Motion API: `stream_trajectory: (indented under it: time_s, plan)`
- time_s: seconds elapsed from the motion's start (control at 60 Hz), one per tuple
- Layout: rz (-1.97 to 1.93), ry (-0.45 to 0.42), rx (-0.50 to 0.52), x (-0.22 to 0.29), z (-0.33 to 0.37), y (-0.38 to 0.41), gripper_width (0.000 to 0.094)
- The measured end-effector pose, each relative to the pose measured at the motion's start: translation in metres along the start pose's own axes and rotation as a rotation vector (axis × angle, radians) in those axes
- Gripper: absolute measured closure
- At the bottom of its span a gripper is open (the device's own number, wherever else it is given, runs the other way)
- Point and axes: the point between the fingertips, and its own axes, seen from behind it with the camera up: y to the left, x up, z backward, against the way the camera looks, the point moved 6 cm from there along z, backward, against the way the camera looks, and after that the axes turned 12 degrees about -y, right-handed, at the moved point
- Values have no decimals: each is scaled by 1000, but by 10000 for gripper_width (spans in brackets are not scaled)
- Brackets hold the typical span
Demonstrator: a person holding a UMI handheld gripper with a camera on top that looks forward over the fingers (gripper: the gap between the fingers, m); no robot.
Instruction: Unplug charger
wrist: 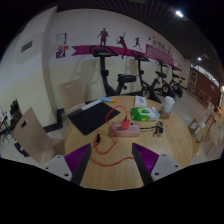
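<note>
Here the gripper [108, 162] hovers above the wooden table [120, 165], fingers spread wide, holding nothing. Ahead lie an orange cable [112, 141] and a laptop [87, 116].

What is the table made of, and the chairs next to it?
The table looks like wood or a wood-look top: pale tan, smooth, slightly shiny. The chair beside it seems light wood too, same tan colour, though it could be plastic. The tongs hang open above the table.
</note>
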Motion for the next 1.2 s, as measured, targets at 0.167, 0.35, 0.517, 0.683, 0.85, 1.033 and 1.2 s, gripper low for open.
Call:
stream_trajectory:
  time_s: [0.167, 0.35, 0.517, 0.683, 0.85, 1.033, 1.2]
  plan:
    - [-20, -24, -34, -11, -37, -33, 79]
    - [-34, -90, -43, -18, -91, -57, 78]
    - [-62, -148, -37, -21, -149, -68, 69]
    - [-65, -187, -9, -26, -206, -71, 72]
    - [-71, -188, -11, -34, -254, -73, 74]
    - [-86, -183, -5, -37, -287, -73, 146]
    - [-84, -167, -14, -45, -306, -75, 586]
